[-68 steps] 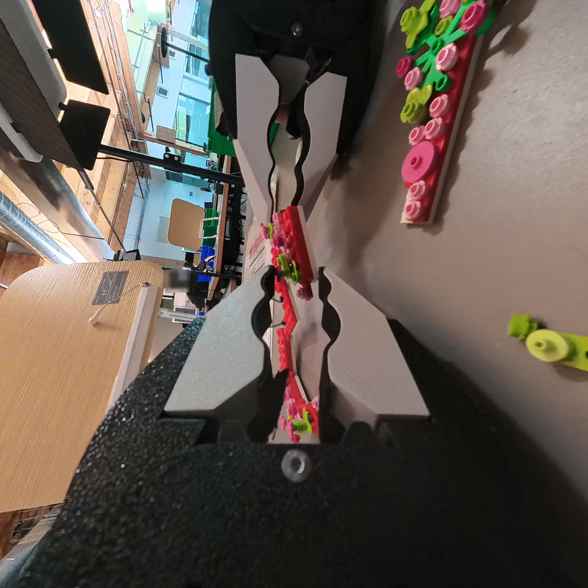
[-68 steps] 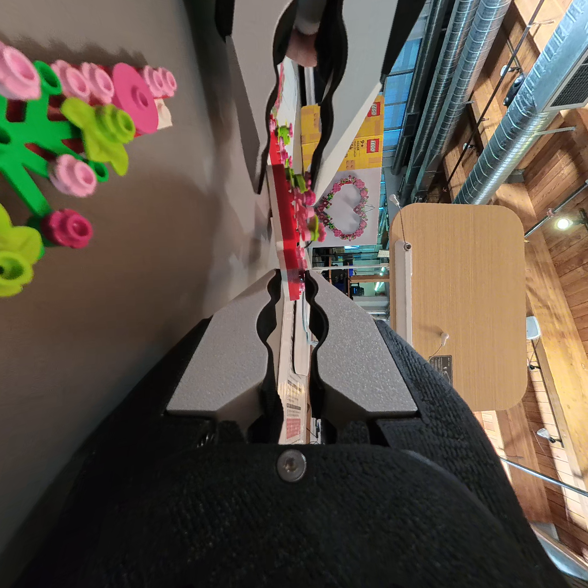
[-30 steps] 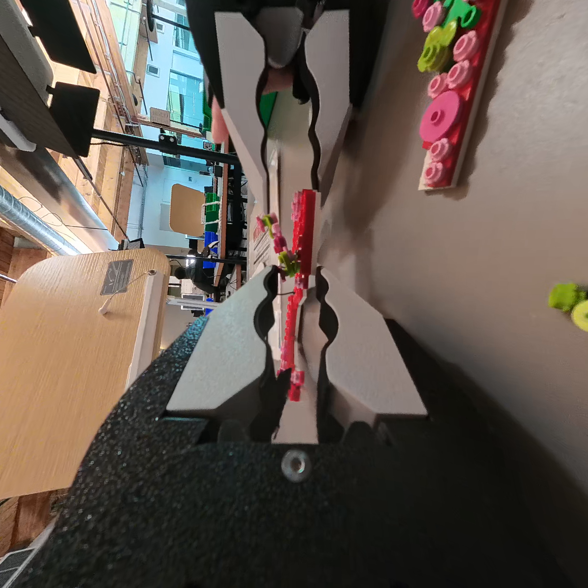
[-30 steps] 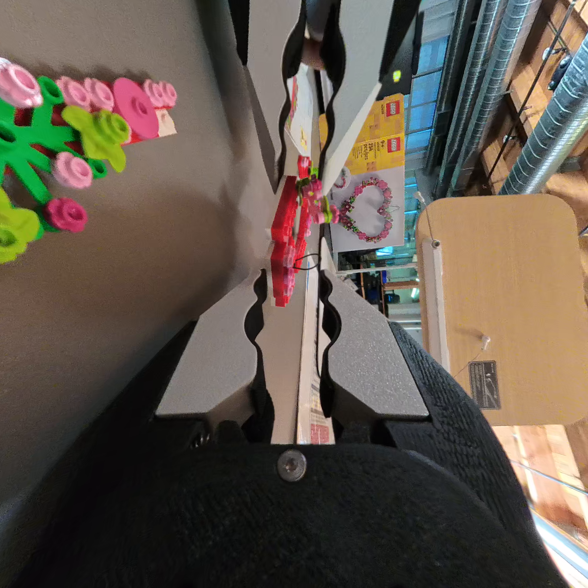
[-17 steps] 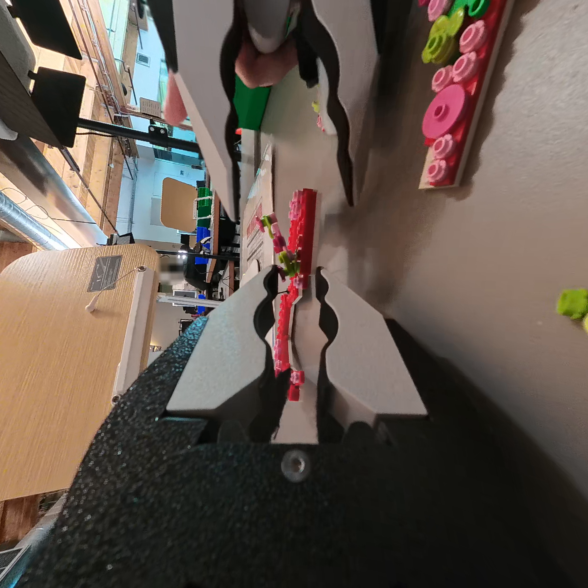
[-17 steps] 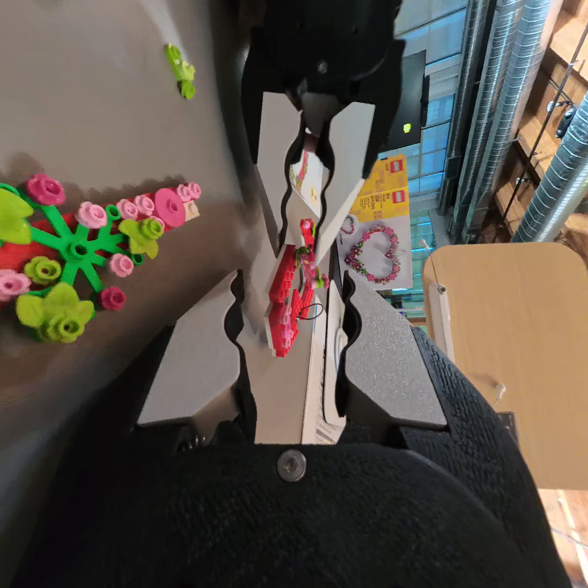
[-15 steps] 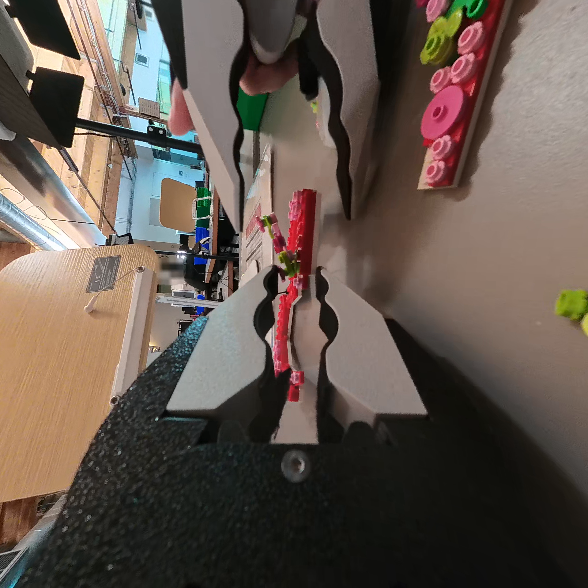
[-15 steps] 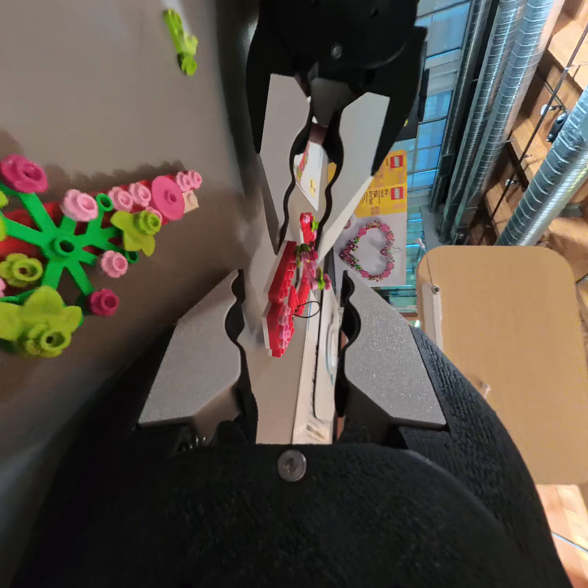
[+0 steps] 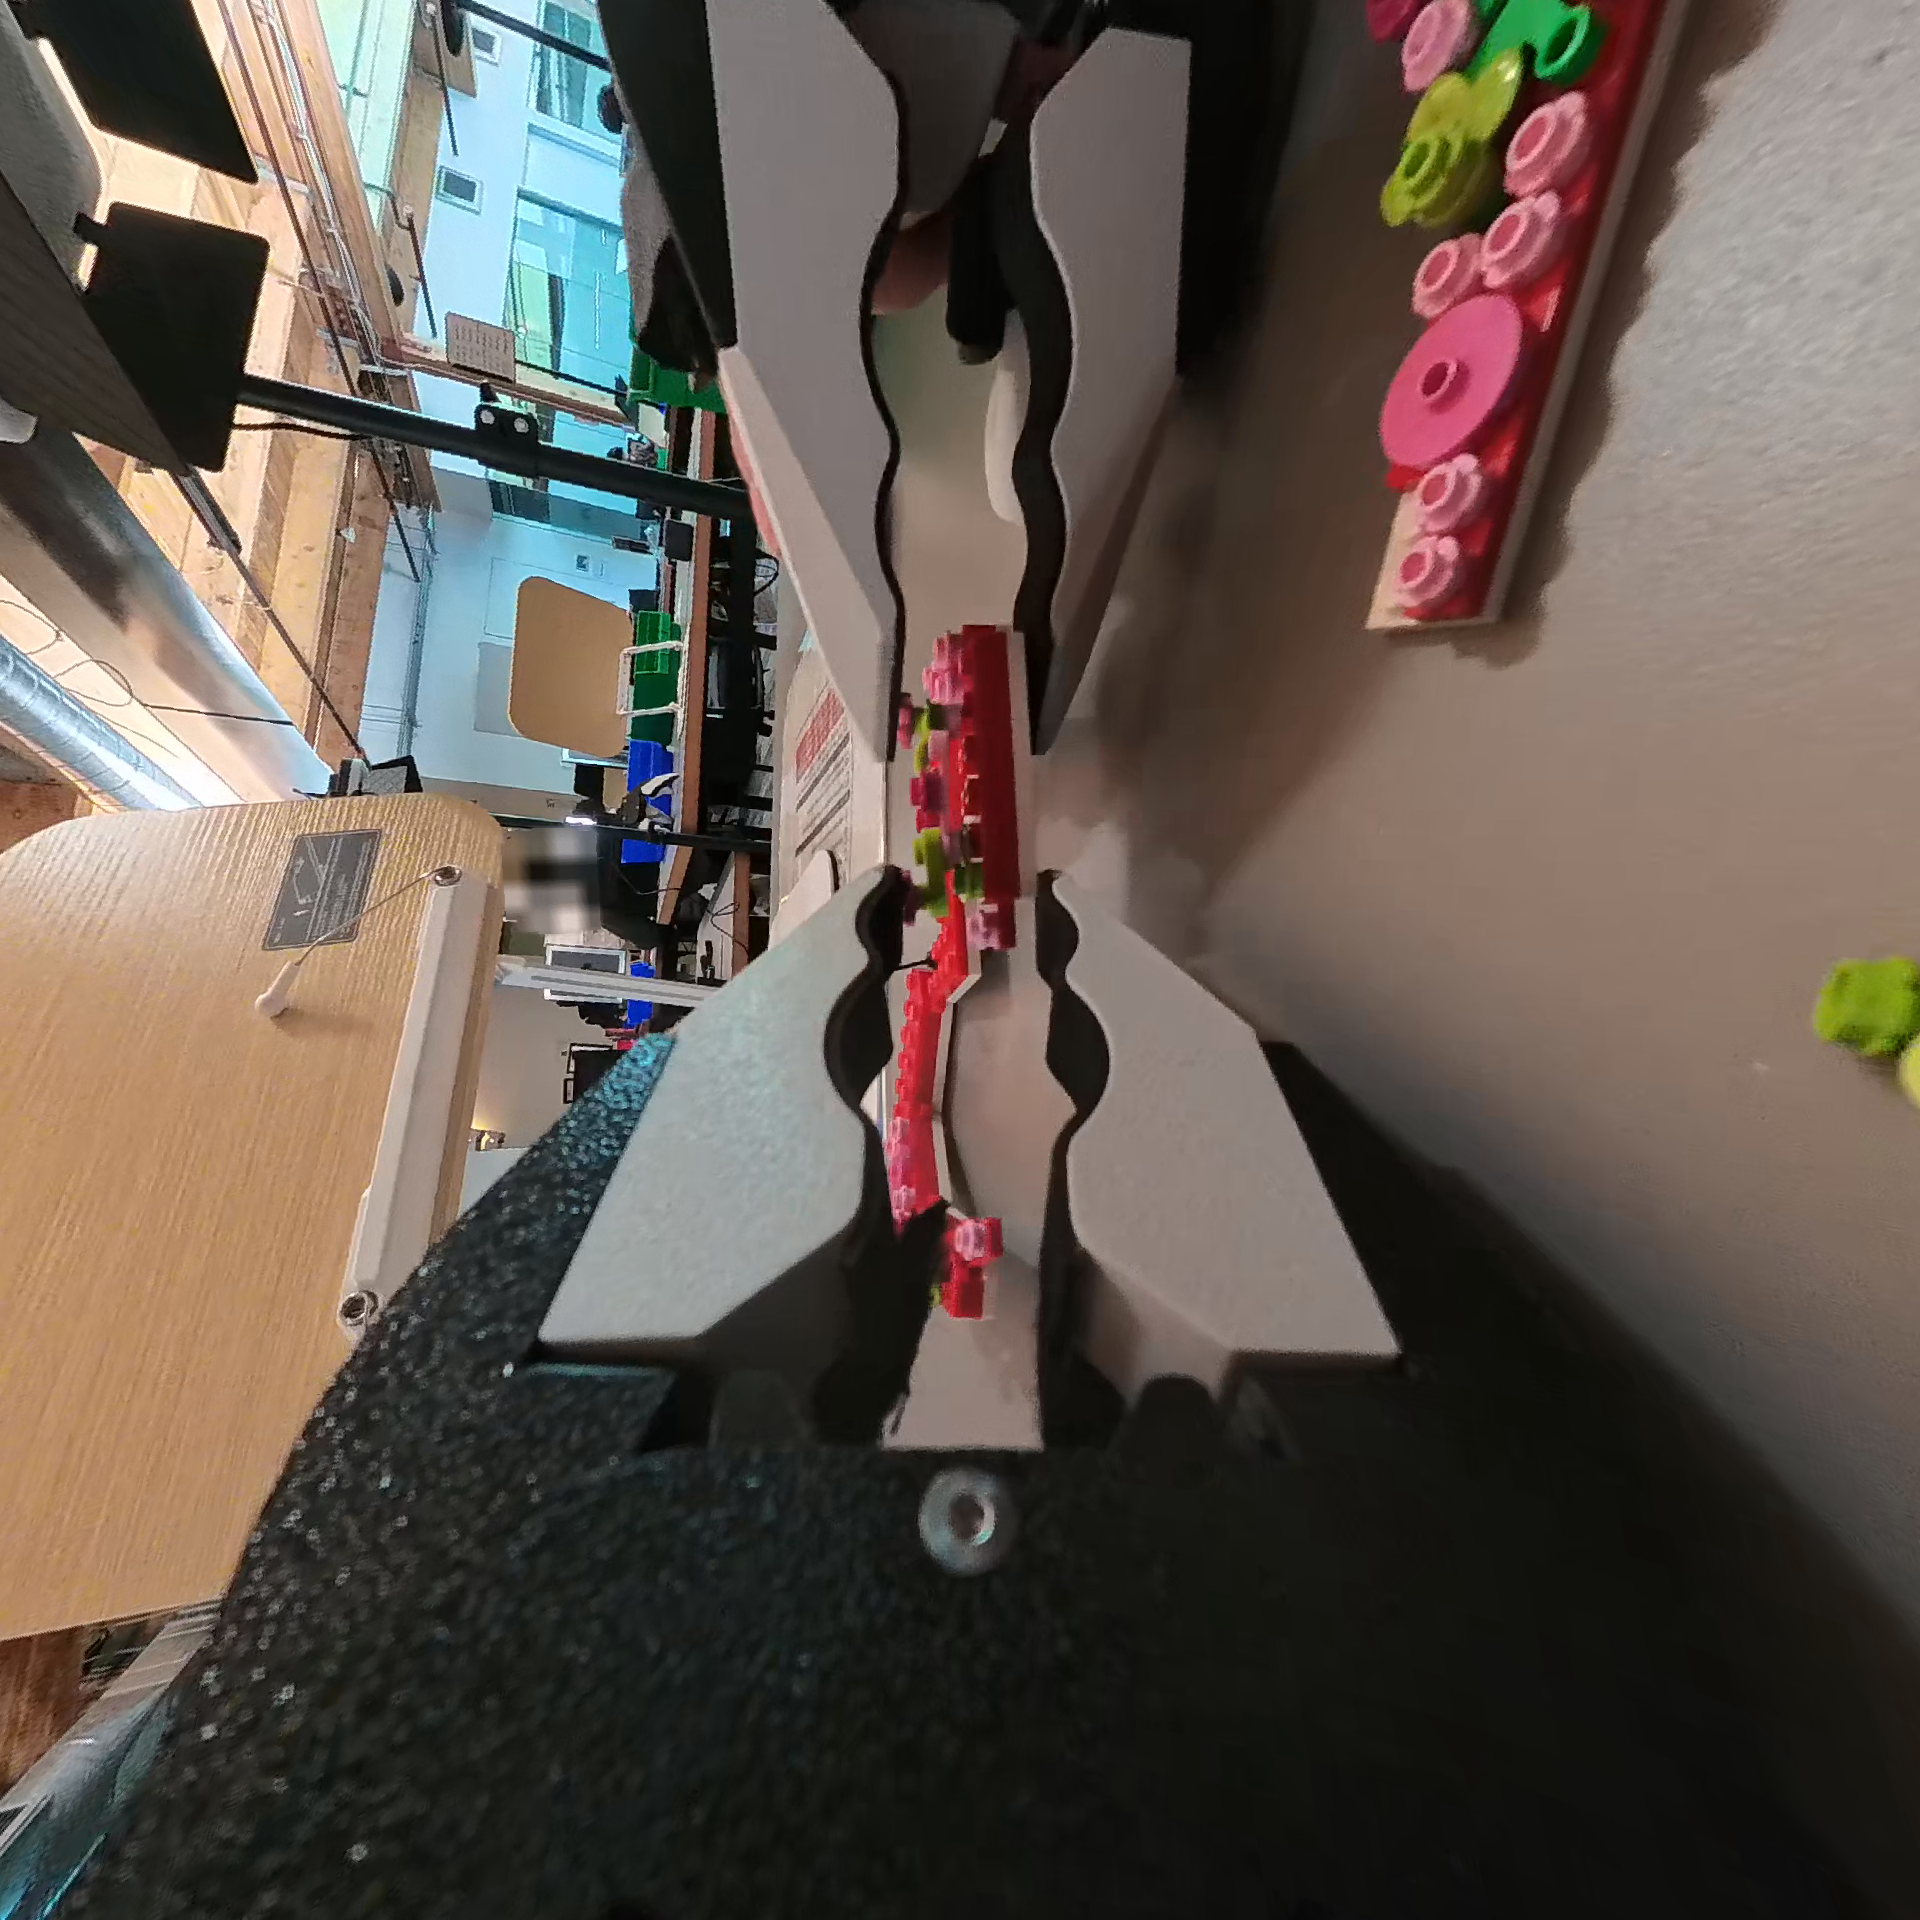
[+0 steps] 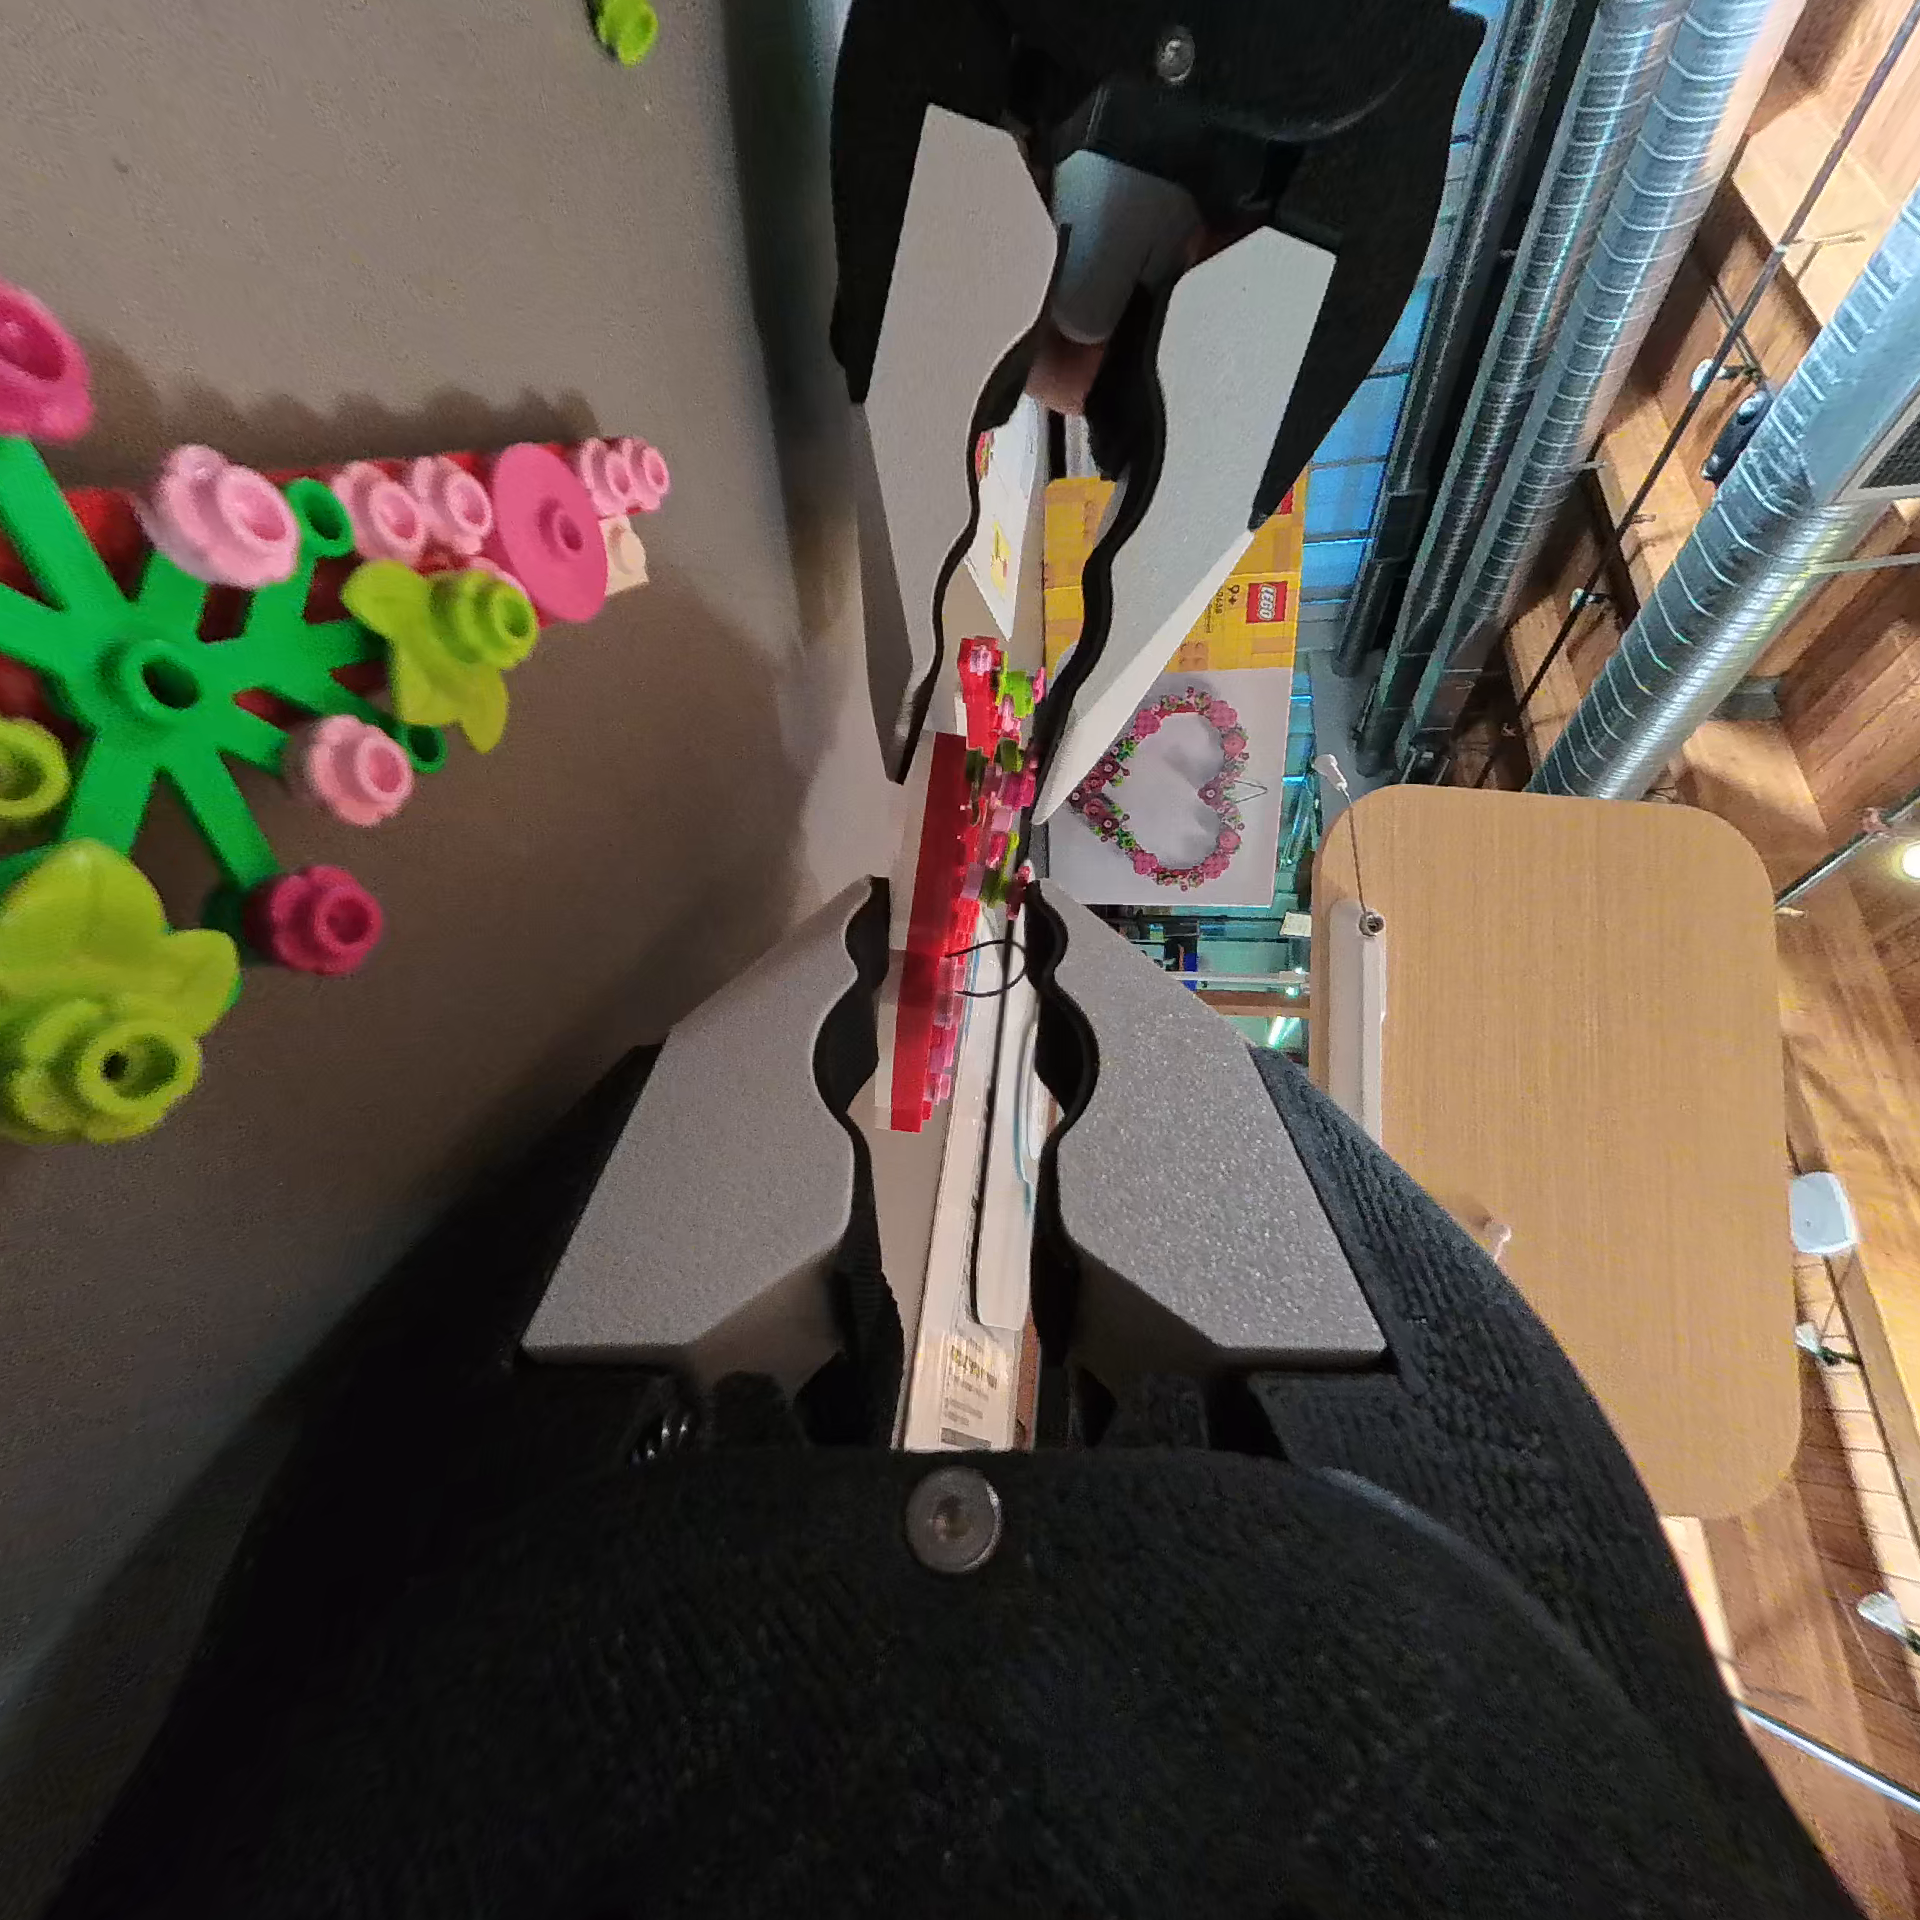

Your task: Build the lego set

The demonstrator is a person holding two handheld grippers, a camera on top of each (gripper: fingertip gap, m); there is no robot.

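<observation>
A curved red lego segment (image 9: 987, 769) studded with small pink and lime flowers is held in the air between my two grippers, which face each other tip to tip. My left gripper (image 9: 966, 883) is shut on its near end. My right gripper (image 9: 966, 727) comes in from the top of the left wrist view and is shut on its far end. In the right wrist view the red segment (image 10: 935, 935) sits between my right gripper's (image 10: 961, 894) fingertips, with my left gripper (image 10: 971, 769) opposite, clamped on the other end.
Both views are turned sideways, with the grey table (image 9: 1558, 935) along one side. A second red segment with pink and lime flowers (image 9: 1475, 343) and a green stem (image 10: 156, 675) lies on it. Loose lime pieces (image 9: 1870, 1008) lie apart. The set's box (image 10: 1174, 727) and a wooden panel (image 10: 1558, 1091) stand behind. The tips of both grippers are at nearly the same place.
Half a second ago my right gripper was open and drawn back from the segment; now it has moved in and shut on it. My left gripper kept its hold.
</observation>
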